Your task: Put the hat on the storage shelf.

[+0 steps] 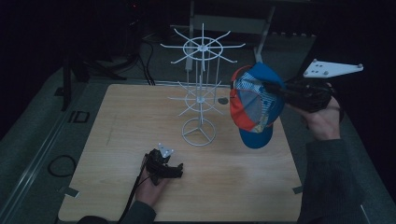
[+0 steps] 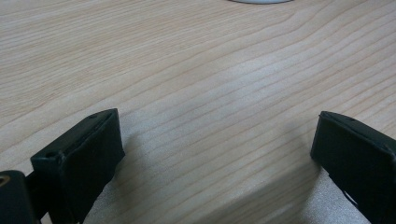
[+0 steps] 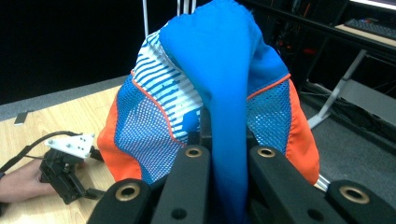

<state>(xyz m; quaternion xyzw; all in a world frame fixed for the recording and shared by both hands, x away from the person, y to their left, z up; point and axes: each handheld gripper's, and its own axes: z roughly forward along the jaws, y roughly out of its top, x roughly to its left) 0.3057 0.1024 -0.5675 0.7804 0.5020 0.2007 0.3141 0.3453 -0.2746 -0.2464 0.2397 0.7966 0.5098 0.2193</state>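
Observation:
A blue, orange and white-striped mesh cap [image 1: 254, 105] hangs in the air at the right, beside a white wire rack [image 1: 201, 93] with spoke hooks that stands on the wooden table [image 1: 243, 186]. My right gripper [image 1: 273, 86] is shut on the cap's blue fabric; in the right gripper view the cap [image 3: 224, 70] is pinched between the two jaws of that gripper [image 3: 229, 154]. My left gripper [image 1: 176, 170] rests on the table near the front, held by a hand. Its jaws stand wide apart over bare wood, so the left gripper [image 2: 217, 158] is open and holds nothing.
The rack's round base [image 1: 198, 132] sits mid-table, just behind the left gripper. A cable loop [image 1: 60, 165] lies on the grey floor left of the table. Black cables [image 1: 140, 51] and a metal frame [image 1: 261, 32] stand behind in the dark.

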